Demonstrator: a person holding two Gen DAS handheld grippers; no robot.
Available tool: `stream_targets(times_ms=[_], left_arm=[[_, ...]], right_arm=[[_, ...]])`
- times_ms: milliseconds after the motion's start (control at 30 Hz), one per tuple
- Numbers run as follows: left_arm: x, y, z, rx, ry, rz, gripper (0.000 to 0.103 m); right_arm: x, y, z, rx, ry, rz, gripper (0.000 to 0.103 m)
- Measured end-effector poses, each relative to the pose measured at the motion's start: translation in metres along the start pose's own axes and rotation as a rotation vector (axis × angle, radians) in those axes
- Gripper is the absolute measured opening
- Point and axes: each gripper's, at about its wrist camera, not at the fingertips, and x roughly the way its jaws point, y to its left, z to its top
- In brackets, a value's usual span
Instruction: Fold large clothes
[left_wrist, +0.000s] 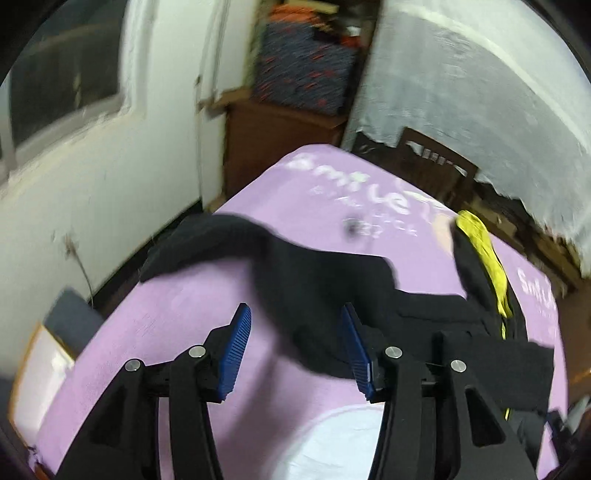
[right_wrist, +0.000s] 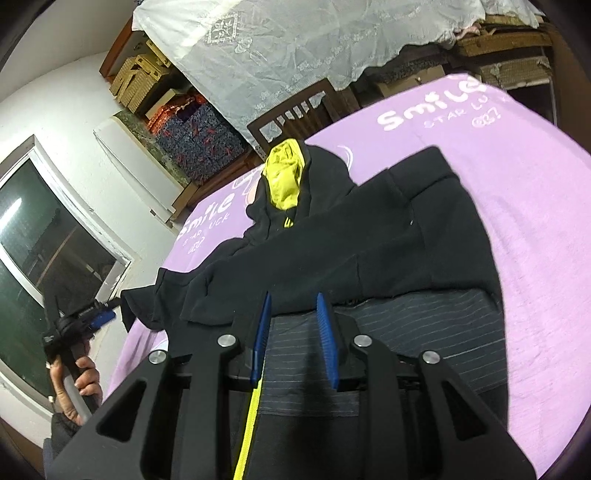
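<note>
Your right gripper (right_wrist: 293, 332) hangs low over the jacket's near hem, fingers (right_wrist: 263, 332) a narrow gap apart with nothing pinched; striped lining and a yellow zipper (right_wrist: 248, 424) lie beneath them. Your left gripper (left_wrist: 293, 347) has fingers (left_wrist: 236, 350) apart, about half open, empty above the sleeve (left_wrist: 229, 236), which runs off toward 10 o'clock. The black jacket (right_wrist: 388, 236) lies spread on the purple bed (right_wrist: 535, 229), its yellow-lined hood (right_wrist: 284, 173) at 12 o'clock, far end.
</note>
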Motion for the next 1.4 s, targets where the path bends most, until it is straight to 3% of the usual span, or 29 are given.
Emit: stream_targets(times_ms=[67, 167, 233, 333, 367, 400, 433, 500, 633, 867, 1000, 1133, 1267, 1367, 1400], left_arm=[[0.010, 0.010, 0.006, -0.039, 0.013, -0.007, 0.052], [0.025, 0.010, 0.015, -0.057, 0.031, -0.011, 0.062], [0.037, 0.006, 0.025, -0.058, 0.028, 0.014, 0.071], [0.060, 0.009, 0.039, -0.081, 0.039, 0.111, 0.070], [0.062, 0.011, 0.039, -0.089, 0.036, 0.120, 0.052], [0.066, 0.013, 0.040, -0.091, 0.044, 0.128, 0.011], [0.068, 0.013, 0.039, -0.080, 0.067, 0.124, 0.004], [0.060, 0.010, 0.036, -0.048, 0.054, 0.128, 0.004], [0.019, -0.018, 0.035, 0.088, -0.049, 0.158, 0.004], [-0.044, -0.104, 0.034, 0.260, -0.175, 0.095, 0.004], [-0.058, -0.170, 0.008, 0.387, -0.196, 0.048, 0.004], [-0.048, -0.232, -0.039, 0.532, -0.171, 0.023, 0.004], [-0.005, -0.279, -0.100, 0.663, -0.058, -0.009, 0.008], [0.033, -0.299, -0.142, 0.755, 0.034, 0.015, 0.017], [0.038, -0.298, -0.155, 0.780, 0.024, 0.049, 0.017]], right_arm=[[0.001, 0.000, -0.001, 0.001, 0.003, -0.002, 0.026], [0.001, -0.002, 0.000, 0.000, -0.001, -0.015, 0.031], [0.002, -0.003, 0.000, 0.004, 0.001, -0.018, 0.032], [0.003, -0.004, 0.000, 0.002, 0.002, -0.027, 0.032], [0.003, -0.004, 0.000, -0.002, -0.001, -0.033, 0.032], [0.003, -0.005, 0.000, -0.005, -0.005, -0.038, 0.032], [0.002, -0.005, 0.001, -0.008, -0.013, -0.044, 0.032], [0.000, -0.006, 0.002, 0.000, -0.022, -0.045, 0.032], [-0.002, -0.009, 0.003, 0.028, -0.028, -0.022, 0.031], [-0.013, -0.011, 0.007, 0.040, -0.063, -0.007, 0.031], [-0.016, -0.018, 0.011, 0.067, -0.071, 0.000, 0.031], [-0.018, -0.024, 0.013, 0.089, -0.077, -0.001, 0.031], [-0.021, -0.032, 0.015, 0.118, -0.084, 0.001, 0.031], [-0.021, -0.037, 0.017, 0.134, -0.084, -0.002, 0.032], [-0.022, -0.038, 0.017, 0.140, -0.084, -0.002, 0.031]])
